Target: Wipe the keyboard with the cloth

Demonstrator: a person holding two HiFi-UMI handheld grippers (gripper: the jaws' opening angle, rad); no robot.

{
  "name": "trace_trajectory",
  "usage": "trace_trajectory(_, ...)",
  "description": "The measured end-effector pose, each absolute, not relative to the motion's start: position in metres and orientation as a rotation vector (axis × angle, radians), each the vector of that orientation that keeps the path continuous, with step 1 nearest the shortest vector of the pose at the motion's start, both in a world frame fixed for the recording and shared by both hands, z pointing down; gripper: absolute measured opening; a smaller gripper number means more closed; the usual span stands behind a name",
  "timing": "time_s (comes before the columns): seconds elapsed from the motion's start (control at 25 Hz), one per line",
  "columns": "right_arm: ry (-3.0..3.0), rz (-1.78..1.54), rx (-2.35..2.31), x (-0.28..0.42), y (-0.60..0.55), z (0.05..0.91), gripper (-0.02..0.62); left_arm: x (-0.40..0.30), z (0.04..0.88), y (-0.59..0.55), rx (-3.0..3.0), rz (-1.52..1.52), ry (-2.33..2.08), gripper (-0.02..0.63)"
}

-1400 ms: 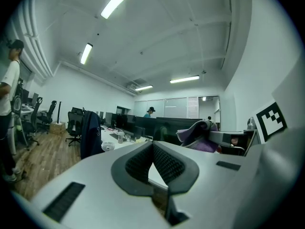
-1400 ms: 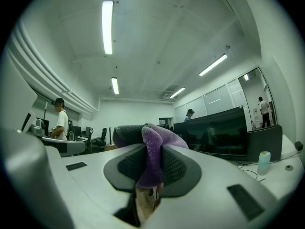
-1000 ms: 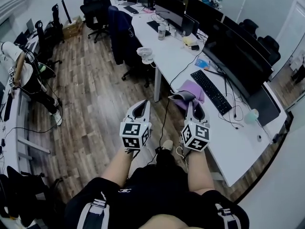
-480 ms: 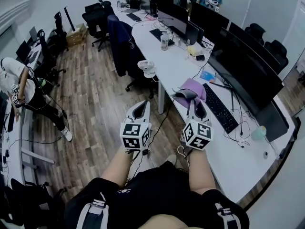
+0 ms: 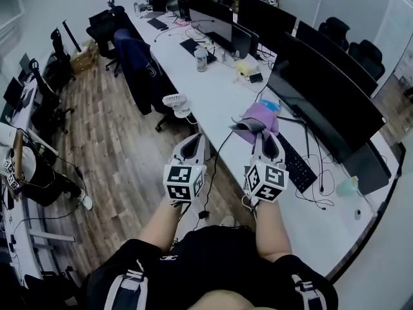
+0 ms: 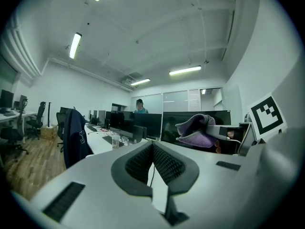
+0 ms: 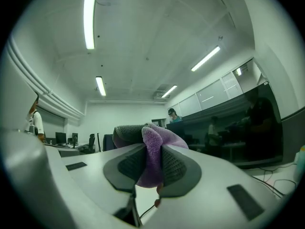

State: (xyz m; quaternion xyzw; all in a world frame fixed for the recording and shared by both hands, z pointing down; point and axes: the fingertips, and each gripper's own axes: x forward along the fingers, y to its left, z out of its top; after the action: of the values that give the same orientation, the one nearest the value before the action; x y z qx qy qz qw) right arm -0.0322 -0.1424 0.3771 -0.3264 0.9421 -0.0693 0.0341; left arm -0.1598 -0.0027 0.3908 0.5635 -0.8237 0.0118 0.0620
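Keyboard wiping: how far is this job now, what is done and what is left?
Done: the purple cloth is picked up, pinched in the right gripper. In hand: the cloth is held above the desk near the keyboard, not touching it. Left: all the wiping. The left gripper is shut and empty.

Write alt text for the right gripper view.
The right gripper is shut on a purple cloth, which bunches up between its jaws. Behind are ceiling strip lights, dark monitors at right and a person in a cap far back.
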Motion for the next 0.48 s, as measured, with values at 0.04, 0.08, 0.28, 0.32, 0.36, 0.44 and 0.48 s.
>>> trace_trajectory(0.04, 2.894, -0.212, -1.016, -0.033, -0.154, 0.379, 0.092, -0.161, 0.392, -0.017, 1.718, 0.036, -2.479, 0.011)
trace_trajectory(0.08, 2.890, -0.210, -1.028, -0.033, -0.166, 0.379, 0.092, -0.162, 0.392, -0.032, 1.733, 0.036, -2.468, 0.011)
trace_trajectory(0.28, 2.848, -0.219, -1.122, -0.017, -0.211, 0.381, 0.092, -0.147, 0.394, -0.094, 1.845, 0.071, -2.386, 0.011)
trace_trajectory(0.32, 2.837, -0.223, -1.147, -0.012, -0.219, 0.382, 0.092, -0.143, 0.395, -0.105, 1.873, 0.083, -2.366, 0.011)
trace_trajectory(0.36, 2.828, -0.225, -1.171, -0.007, -0.225, 0.384, 0.092, -0.139, 0.395, -0.116, 1.899, 0.090, -2.347, 0.011)
trace_trajectory(0.44, 2.813, -0.225, -1.214, 0.002, -0.238, 0.387, 0.092, -0.132, 0.395, -0.135, 1.945, 0.094, -2.313, 0.011)
trace_trajectory(0.48, 2.804, -0.226, -1.237, 0.006, -0.243, 0.388, 0.092, -0.129, 0.395, -0.144, 1.966, 0.095, -2.297, 0.011)
